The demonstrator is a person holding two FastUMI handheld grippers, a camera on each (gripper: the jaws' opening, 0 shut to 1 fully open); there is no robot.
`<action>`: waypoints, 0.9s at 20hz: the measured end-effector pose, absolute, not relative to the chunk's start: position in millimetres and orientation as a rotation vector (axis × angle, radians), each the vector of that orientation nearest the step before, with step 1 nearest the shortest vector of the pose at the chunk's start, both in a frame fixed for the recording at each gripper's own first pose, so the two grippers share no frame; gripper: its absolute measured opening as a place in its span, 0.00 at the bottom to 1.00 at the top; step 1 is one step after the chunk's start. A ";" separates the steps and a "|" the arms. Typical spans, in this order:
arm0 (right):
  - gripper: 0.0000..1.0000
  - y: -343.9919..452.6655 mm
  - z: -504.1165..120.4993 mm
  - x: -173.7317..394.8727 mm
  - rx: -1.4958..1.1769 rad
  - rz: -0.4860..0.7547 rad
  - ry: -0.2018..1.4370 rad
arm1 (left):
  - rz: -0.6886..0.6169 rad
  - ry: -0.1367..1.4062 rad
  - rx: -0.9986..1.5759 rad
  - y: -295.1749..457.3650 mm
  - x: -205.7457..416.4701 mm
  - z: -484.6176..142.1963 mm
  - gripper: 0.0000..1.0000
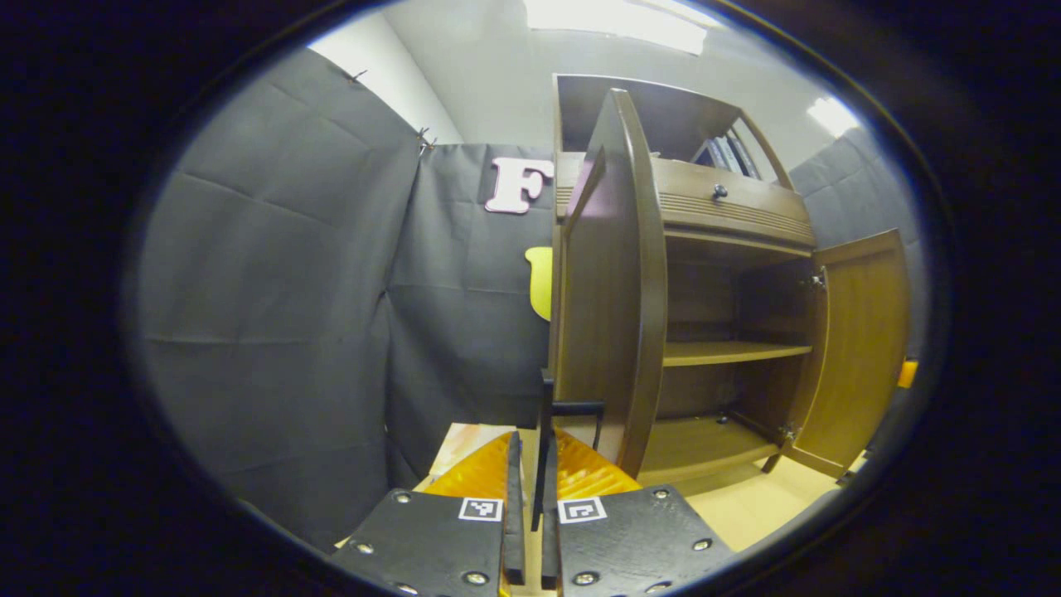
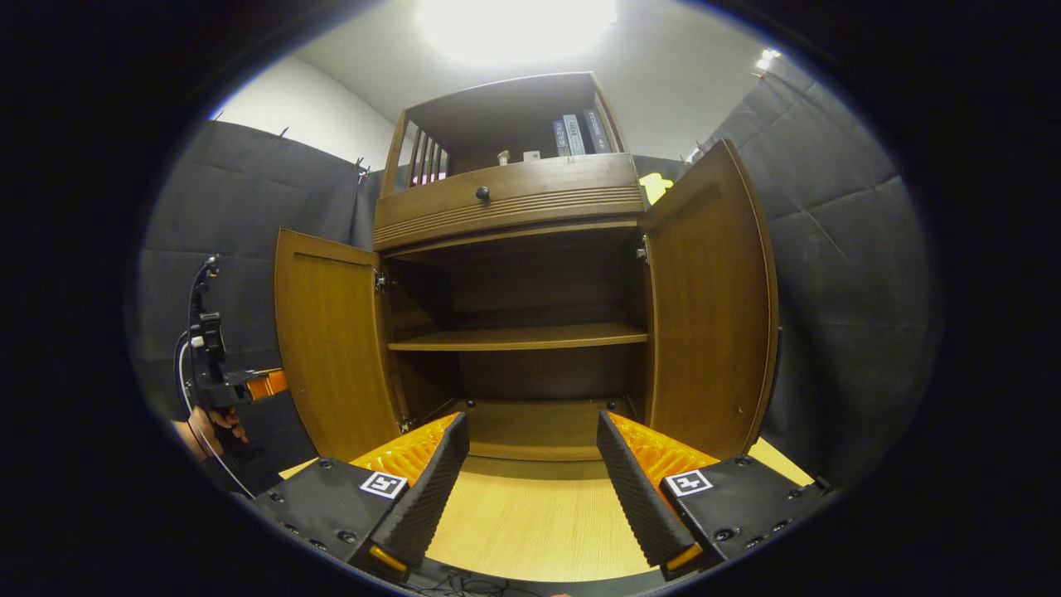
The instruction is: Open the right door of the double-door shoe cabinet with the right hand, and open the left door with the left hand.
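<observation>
Both doors of the shoe cabinet (image 2: 514, 274) stand open. The left gripper (image 1: 530, 506) pinches the left door's handle (image 1: 547, 414), fingers pressed nearly together on it. The right gripper (image 2: 530, 489) hangs spread and empty before the shelves. Risk: pulling the left door (image 1: 613, 290) further could strain its hinges. The right door (image 2: 704, 307) swings near the cloth wall (image 2: 837, 274); open worktop (image 2: 530, 514) lies ahead.

Overhead glare – sharp (fisheye-bent) edges

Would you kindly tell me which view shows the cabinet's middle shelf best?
The right gripper view: it faces the open cabinet head-on, so the shelf runs unbroken between both doors. In the left gripper view, the left door, seen nearly edge-on, hides the left part of the shelf.
</observation>
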State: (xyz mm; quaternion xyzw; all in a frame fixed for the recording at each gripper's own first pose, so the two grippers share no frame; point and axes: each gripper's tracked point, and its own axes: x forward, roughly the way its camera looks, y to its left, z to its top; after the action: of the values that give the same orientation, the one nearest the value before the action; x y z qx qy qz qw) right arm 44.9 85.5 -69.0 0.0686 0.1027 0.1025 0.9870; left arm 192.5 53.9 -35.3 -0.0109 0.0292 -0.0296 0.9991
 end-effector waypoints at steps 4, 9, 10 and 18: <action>0.97 91.7 -68.0 42.4 0.138 0.201 0.196 | -0.005 0.044 -0.016 76.8 186.5 -33.6 0.10; 0.97 86.3 -55.4 36.2 0.132 0.202 0.160 | 0.027 0.040 -0.061 87.1 172.0 -24.1 0.10; 0.97 78.8 -51.3 32.0 0.126 0.192 0.146 | 0.031 0.032 -0.054 88.3 168.5 -22.5 0.10; 0.97 20.3 -25.5 13.6 0.082 0.156 0.102 | 0.017 0.028 -0.042 61.7 120.5 -12.5 0.10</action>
State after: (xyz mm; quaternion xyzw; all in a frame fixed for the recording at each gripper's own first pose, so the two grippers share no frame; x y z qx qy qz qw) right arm 13.6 20.3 -25.5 0.0409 0.0509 0.0780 0.9948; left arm 120.5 61.7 -12.5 -0.0208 0.0141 0.0086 0.9996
